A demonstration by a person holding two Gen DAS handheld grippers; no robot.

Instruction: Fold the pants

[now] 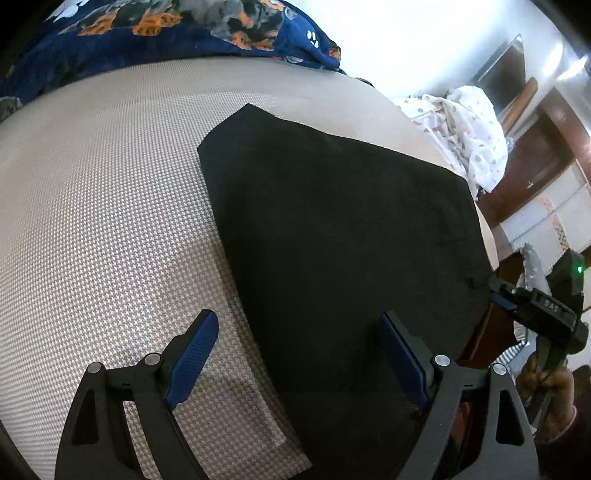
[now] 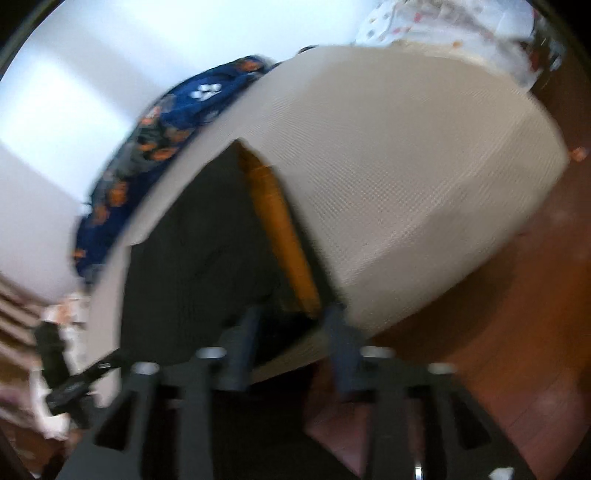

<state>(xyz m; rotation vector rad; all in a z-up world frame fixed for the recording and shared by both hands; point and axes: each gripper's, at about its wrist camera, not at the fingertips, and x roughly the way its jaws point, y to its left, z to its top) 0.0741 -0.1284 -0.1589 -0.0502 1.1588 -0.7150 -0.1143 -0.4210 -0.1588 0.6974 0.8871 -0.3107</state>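
The left gripper (image 1: 299,354) hangs wide open with nothing between its blue pads (image 1: 192,362), one finger over the bed (image 1: 103,206), the other over the black pants (image 1: 340,221). The pants lie folded flat on the bed's beige woven cover, near its edge. The right gripper (image 2: 291,343), blurred, has its jaws apart and empty above the pants' near edge, where an orange-brown strip (image 2: 280,236) shows. A navy patterned blanket (image 1: 166,26) is bunched at the bed's far side.

bed (image 1: 92,206) beige textured cover | on it: black pants (image 1: 343,229) folded flat; navy print blanket (image 1: 155,33) far edge
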